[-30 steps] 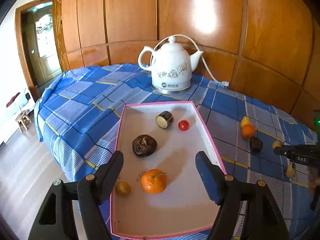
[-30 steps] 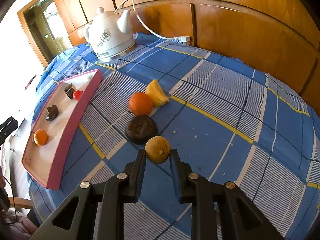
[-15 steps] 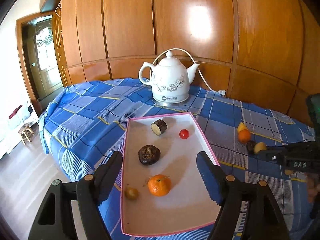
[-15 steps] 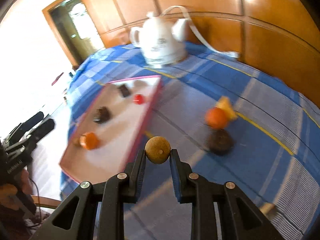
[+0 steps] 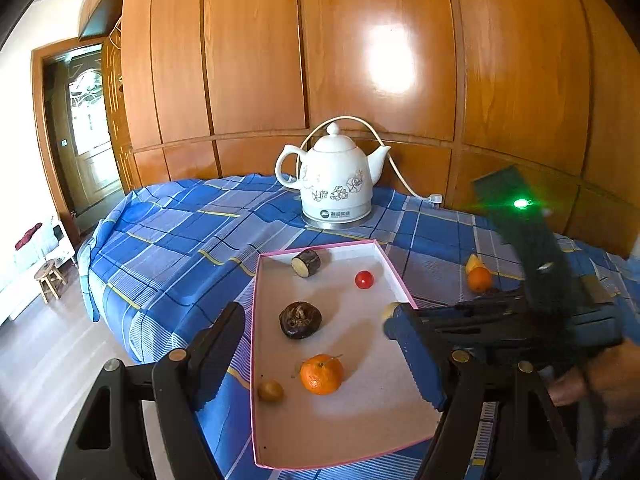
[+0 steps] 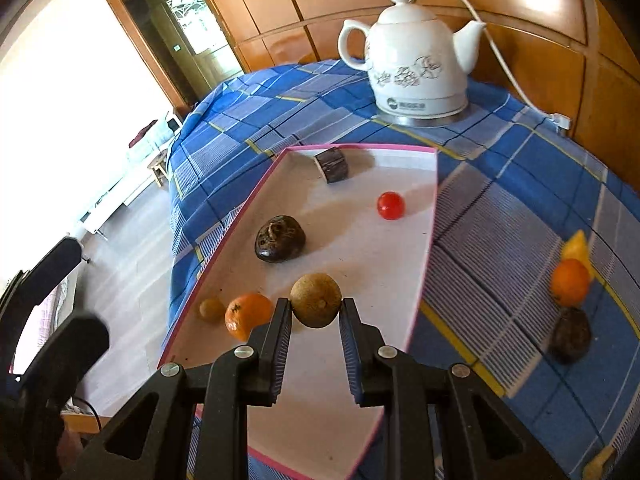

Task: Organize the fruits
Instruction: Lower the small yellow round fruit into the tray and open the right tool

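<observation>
1. Right hand-held gripper (image 6: 316, 320) clenched on a small brown round fruit (image 6: 316, 300), held above the near part of the pink-rimmed tray (image 6: 424, 276).
2. Left hand-held gripper (image 5: 320, 352) released, jaws wide apart and empty, hovering over the tray's near end.
3. In the tray: a mandarin (image 6: 248, 315), a small tan fruit (image 6: 211, 309), a dark wrinkled fruit (image 6: 280, 239), a red cherry tomato (image 6: 391, 205), a dark cut piece (image 6: 331, 165).
4. On the blue checked table (image 6: 500, 208) right of the tray: an orange (image 6: 570, 282), a yellow wedge (image 6: 576, 246) partly behind it, a blurred dark fruit (image 6: 570, 338).
5. Bottom right corner: a yellowish item (image 6: 600, 466), cut off, unidentifiable.
6. White kettle (image 6: 416, 56) beyond the tray.
</observation>
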Available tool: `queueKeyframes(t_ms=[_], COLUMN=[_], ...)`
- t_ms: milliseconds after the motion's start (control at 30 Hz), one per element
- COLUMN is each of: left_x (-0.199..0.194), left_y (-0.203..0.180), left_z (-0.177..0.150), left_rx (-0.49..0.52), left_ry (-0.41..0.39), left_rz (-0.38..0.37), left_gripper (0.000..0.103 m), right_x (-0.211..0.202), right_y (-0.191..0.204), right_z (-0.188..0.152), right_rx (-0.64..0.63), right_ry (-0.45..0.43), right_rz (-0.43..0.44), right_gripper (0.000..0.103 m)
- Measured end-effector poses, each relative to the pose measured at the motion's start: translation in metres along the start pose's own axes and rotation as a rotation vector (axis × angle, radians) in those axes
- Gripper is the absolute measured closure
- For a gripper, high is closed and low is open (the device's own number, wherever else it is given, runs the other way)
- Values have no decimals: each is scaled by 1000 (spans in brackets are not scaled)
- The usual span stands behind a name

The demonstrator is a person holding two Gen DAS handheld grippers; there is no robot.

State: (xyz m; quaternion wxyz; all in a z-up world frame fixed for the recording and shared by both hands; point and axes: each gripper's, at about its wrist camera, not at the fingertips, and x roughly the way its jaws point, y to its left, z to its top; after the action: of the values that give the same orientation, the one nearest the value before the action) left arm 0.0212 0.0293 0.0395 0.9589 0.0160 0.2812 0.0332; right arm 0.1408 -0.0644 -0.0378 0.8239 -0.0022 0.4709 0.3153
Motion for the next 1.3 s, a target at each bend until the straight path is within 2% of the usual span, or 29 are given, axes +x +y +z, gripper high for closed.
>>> queueKeyframes(t_ms=[267, 333, 567, 767, 1300], left_x=[-4, -5, -6, -6, 2], left_y=[-2, -4, -8, -10, -41], left_z=[-3, -4, -4, -4, -5], left_rx=[1, 7, 14, 21, 88], left_ry=[1, 0, 0, 0, 43], left_rz=[-18, -23, -34, -38, -93], left_gripper=[26, 26, 26, 26, 26], right_x=[13, 16, 7, -15, -87], right_y=[4, 1, -3, -11, -72], right_z=[5, 5, 1, -7, -48], right_rx=[18, 37, 52, 53, 106], right_ry=[22, 25, 4, -30, -87], right_rz=[27, 40, 25, -21, -178], right_gripper=[78, 74, 70, 70, 68])
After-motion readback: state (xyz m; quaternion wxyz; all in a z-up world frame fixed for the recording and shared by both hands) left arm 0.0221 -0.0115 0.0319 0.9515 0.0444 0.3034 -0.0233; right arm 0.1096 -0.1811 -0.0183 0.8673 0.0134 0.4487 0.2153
